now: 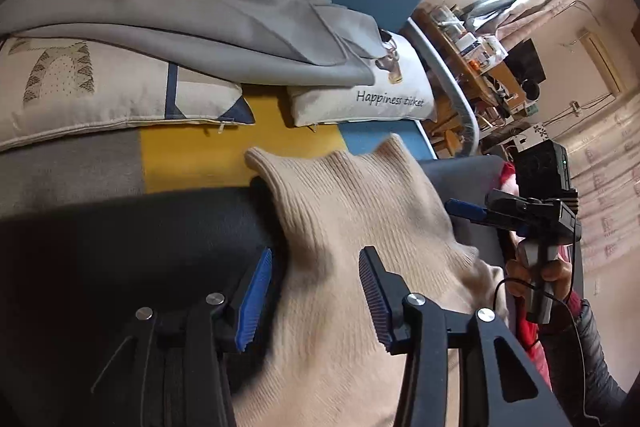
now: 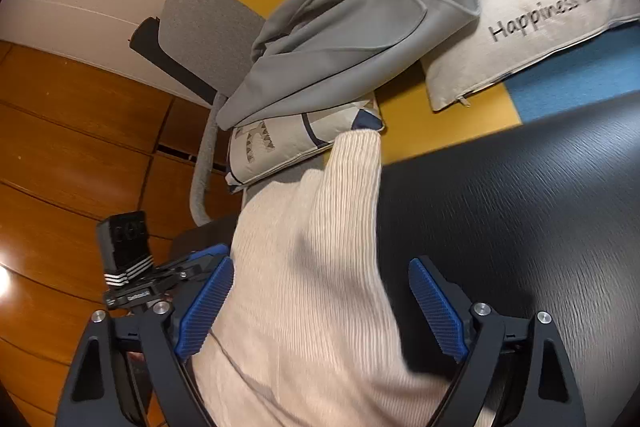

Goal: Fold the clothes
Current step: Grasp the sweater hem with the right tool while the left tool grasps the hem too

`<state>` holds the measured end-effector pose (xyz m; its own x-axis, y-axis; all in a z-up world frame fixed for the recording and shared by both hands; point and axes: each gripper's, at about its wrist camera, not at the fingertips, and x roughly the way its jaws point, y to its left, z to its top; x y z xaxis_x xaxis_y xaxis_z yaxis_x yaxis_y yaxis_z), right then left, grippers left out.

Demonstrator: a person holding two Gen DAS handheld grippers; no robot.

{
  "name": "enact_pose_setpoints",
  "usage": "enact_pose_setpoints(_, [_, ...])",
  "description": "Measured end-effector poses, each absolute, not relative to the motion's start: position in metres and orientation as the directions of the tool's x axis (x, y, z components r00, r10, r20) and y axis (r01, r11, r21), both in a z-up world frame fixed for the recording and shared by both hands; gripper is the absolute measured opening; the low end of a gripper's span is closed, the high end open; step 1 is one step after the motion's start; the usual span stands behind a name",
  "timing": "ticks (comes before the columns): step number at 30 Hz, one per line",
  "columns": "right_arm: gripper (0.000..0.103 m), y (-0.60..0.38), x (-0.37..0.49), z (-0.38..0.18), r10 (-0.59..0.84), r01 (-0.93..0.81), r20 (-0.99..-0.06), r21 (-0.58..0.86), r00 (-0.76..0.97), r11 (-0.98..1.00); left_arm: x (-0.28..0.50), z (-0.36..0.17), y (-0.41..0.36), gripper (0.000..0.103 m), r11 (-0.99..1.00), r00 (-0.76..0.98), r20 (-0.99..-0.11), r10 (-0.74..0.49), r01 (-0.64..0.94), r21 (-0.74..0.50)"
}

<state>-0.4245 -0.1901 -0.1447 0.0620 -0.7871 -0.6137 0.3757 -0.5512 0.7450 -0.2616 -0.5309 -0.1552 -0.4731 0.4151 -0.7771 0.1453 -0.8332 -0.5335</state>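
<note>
Cream ribbed sweater [image 1: 340,227] is draped over the black table [image 1: 120,247], one end hanging toward the couch. Left claw [image 1: 316,299] and right claw [image 2: 320,307] both sit spread apart over the knit, pads not pinching anything.

Your cream ribbed knit sweater [image 1: 344,267] lies spread over the black table surface [image 1: 120,247], running from 6 o'clock toward 12 in the left wrist view. You see its ribbed edge curled up at 12 o'clock, reaching the yellow sofa panel [image 1: 192,155]. In the right wrist view a long ribbed section of it points to 12 o'clock, its tip against the patterned cushion [image 2: 280,143]. Your grey garment [image 1: 192,19] sits rumpled at 11 o'clock, draped over both cushions.
</note>
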Motion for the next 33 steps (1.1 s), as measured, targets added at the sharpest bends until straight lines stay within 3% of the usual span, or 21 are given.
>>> enact_pose_setpoints(10, [0.09,-0.223,-0.442,-0.153,-0.795,0.429,-0.58,0.772,0.175,-0.469,-0.294,-0.167,-0.528,0.049,-0.814,-0.471,-0.743,0.476,0.083,-0.575])
enact_pose_setpoints(11, [0.086,-0.227,-0.442,-0.153,-0.79,0.442,-0.586,0.766,0.183,-0.466,-0.296,-0.168,-0.529,0.048,-0.808,-0.467,-0.74,0.484,0.086,-0.583])
enact_pose_setpoints(12, [0.079,-0.231,-0.441,-0.153,-0.781,0.457,-0.595,0.758,0.189,-0.466,-0.297,-0.168,-0.53,0.046,-0.802,-0.464,-0.738,0.491,0.089,-0.59])
enact_pose_setpoints(13, [0.055,-0.234,-0.439,-0.154,-0.765,0.476,-0.616,0.739,0.189,-0.477,-0.298,-0.168,-0.53,0.044,-0.81,-0.461,-0.747,0.479,0.095,-0.578])
enact_pose_setpoints(14, [0.023,-0.238,-0.438,-0.157,-0.742,0.492,-0.642,0.717,0.19,-0.494,-0.298,-0.168,-0.53,0.034,-0.818,-0.459,-0.756,0.467,0.101,-0.567])
enact_pose_setpoints(15, [0.012,-0.241,-0.438,-0.162,-0.723,0.498,-0.664,0.7,0.189,-0.512,-0.298,-0.168,-0.53,0.025,-0.825,-0.456,-0.765,0.455,0.106,-0.555])
enact_pose_setpoints(18, [0.011,-0.241,-0.44,-0.164,-0.721,0.499,-0.671,0.691,0.173,-0.523,-0.297,-0.168,-0.531,0.012,-0.842,-0.458,-0.783,0.422,0.122,-0.525])
enact_pose_setpoints(24, [0.011,-0.243,-0.43,-0.146,-0.693,0.549,-0.713,0.625,0.11,-0.555,-0.277,-0.145,-0.52,0.01,-0.837,-0.534,-0.727,0.432,0.064,-0.544])
enact_pose_setpoints(33, [0.011,-0.224,-0.379,-0.097,-0.735,0.603,-0.676,0.607,0.049,-0.518,-0.202,-0.09,-0.494,0.01,-0.823,-0.651,-0.61,0.451,-0.038,-0.567])
